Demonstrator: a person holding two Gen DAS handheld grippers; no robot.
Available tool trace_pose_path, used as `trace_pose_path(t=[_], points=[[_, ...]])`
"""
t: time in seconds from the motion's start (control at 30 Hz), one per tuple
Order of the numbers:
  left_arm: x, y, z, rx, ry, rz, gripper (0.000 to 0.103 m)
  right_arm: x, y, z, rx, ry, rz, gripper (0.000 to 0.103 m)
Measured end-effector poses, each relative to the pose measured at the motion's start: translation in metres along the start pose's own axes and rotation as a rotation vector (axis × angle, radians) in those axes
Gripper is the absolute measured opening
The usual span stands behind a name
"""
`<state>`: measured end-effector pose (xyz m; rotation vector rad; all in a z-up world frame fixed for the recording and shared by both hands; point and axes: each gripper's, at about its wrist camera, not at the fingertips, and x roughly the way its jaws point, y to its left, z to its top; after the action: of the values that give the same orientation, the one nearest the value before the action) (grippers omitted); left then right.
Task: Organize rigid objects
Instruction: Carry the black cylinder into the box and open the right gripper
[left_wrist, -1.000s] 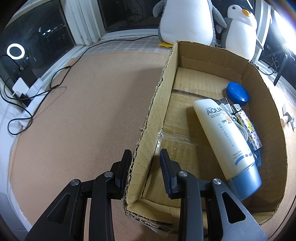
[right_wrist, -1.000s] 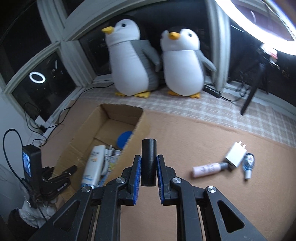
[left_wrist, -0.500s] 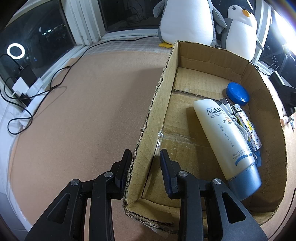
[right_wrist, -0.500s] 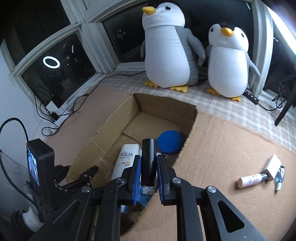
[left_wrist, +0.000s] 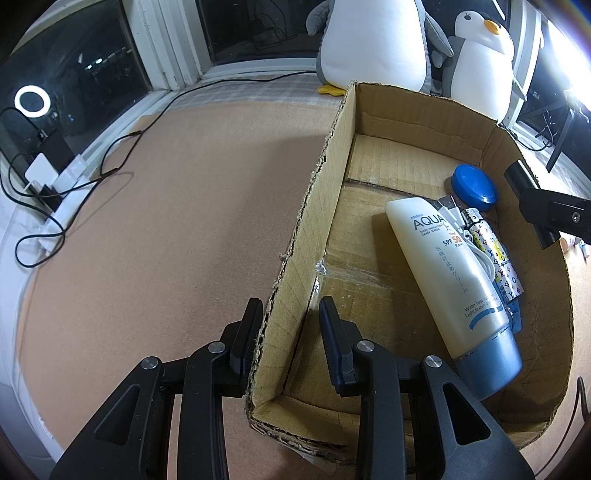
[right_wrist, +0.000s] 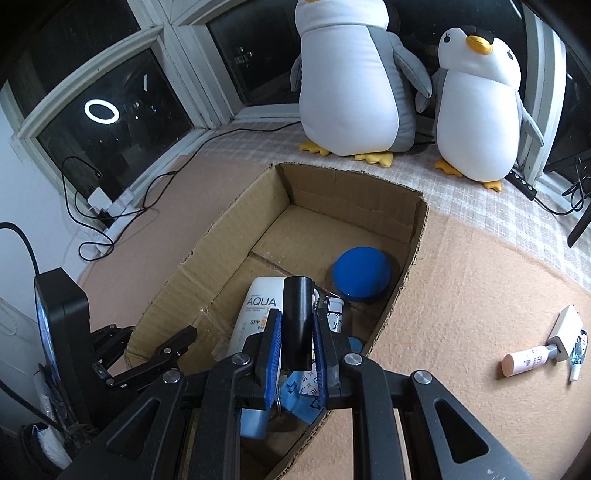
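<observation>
Step in hand: placing. A black cylinder (right_wrist: 297, 325) is clamped in the right gripper (right_wrist: 295, 354) jaws, held over the cardboard box (right_wrist: 413, 236) above the AQUA sunscreen tube (right_wrist: 258, 314). Left gripper (left_wrist: 288, 332) jaws apart, straddling the box wall. Next, judged: lowering into bare floor, then release.

Both views are sharp, with no motion blur, though the fisheye bends the window frames (right_wrist: 110, 92) and darkens the corners. Strong white glare (left_wrist: 569, 55) burns in far right of the left tongs (left_wrist: 290, 325). A ring light reflection (right_wrist: 101, 110) glows in the dark glass, upper left.
</observation>
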<state>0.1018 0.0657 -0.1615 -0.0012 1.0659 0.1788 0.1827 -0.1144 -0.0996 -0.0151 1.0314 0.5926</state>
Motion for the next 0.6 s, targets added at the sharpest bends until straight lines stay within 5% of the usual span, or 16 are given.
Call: trace_pose_path(t=[0.23, 0.27, 0.33, 0.4, 0.6], points=[[-0.0001, 0.0001, 0.0, 0.0, 0.0, 0.0, 0.03, 0.0015, 0.0033, 0.0001, -0.019, 0.001, 0.0, 0.017], [0.0, 0.0001, 0.0002, -0.001, 0.0, -0.001, 0.03, 0.0014, 0.004, 0.0003, -0.021, -0.001, 0.001, 0.021], [-0.0003, 0.0003, 0.0003, -0.002, -0.001, -0.001, 0.03, 0.0003, 0.0046, 0.0005, -0.021, -0.011, 0.001, 0.051], [-0.0004, 0.0005, 0.0005, -0.002, -0.001, -0.001, 0.03, -0.0029, 0.0047, 0.0002, -0.017, -0.033, -0.001, 0.067], [-0.0003, 0.0006, 0.0007, -0.001, -0.001, 0.0, 0.03, -0.0082, 0.0006, 0.002, -0.002, -0.047, -0.022, 0.067]])
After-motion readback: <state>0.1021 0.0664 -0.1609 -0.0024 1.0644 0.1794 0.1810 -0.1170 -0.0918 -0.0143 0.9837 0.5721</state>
